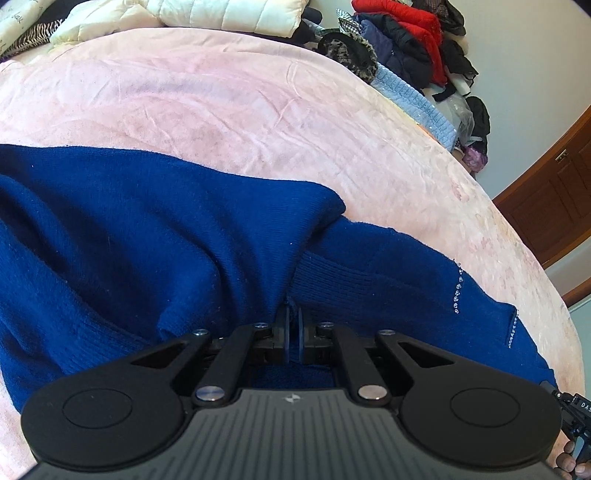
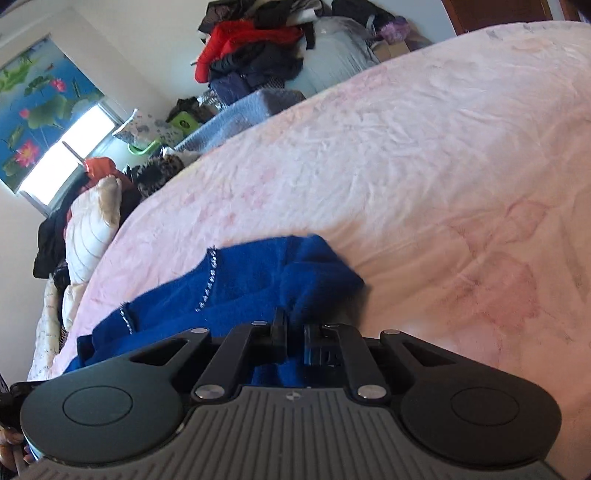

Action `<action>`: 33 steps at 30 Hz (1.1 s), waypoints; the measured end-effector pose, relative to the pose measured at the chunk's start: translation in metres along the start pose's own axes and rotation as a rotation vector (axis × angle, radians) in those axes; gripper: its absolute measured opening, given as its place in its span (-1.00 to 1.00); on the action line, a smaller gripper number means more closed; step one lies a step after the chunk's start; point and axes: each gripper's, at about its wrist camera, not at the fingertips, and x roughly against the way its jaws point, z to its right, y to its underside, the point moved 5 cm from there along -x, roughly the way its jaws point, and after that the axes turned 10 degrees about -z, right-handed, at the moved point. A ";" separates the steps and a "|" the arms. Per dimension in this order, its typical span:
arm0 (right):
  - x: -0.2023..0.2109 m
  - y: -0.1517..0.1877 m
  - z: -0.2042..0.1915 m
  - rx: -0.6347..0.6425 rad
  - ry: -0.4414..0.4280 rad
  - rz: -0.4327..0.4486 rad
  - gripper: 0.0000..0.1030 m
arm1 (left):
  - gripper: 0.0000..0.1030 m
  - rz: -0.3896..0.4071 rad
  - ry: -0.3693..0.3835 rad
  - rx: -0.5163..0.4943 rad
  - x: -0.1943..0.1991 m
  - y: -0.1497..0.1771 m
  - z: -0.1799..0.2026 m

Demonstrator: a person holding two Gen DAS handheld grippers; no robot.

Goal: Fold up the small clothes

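A dark blue knitted sweater (image 1: pixel 147 236) with small rhinestone trim lies spread on a pink blanket (image 1: pixel 229 99) over the bed. My left gripper (image 1: pixel 293 332) is shut on a bunched ribbed part of the blue sweater, which rises into its jaws. In the right wrist view the same blue sweater (image 2: pixel 236 291) lies crumpled on the pink blanket (image 2: pixel 424 177), and my right gripper (image 2: pixel 294 332) is shut on a fold of it. The cloth inside both jaws hides the pads.
A pile of clothes (image 1: pixel 402 40) with a red jacket and a light blue knit (image 1: pixel 417 107) sits beyond the bed's far right. Cream padded coats (image 1: pixel 207 14) lie at the far edge. A brown wooden door (image 1: pixel 550 206) stands right. A window (image 2: pixel 66 155) shows in the right view.
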 end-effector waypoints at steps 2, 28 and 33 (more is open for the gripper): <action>0.004 0.003 0.010 -0.018 0.000 -0.003 -0.79 | -0.89 0.009 0.026 0.001 -0.001 0.001 -0.004; -0.135 -0.083 -0.157 0.235 -0.262 -0.458 0.80 | 0.15 0.098 -0.147 -0.871 -0.074 -0.018 0.136; -0.151 -0.074 -0.165 0.267 -0.288 -0.495 0.79 | -0.79 0.133 -0.136 -0.934 -0.069 -0.004 0.143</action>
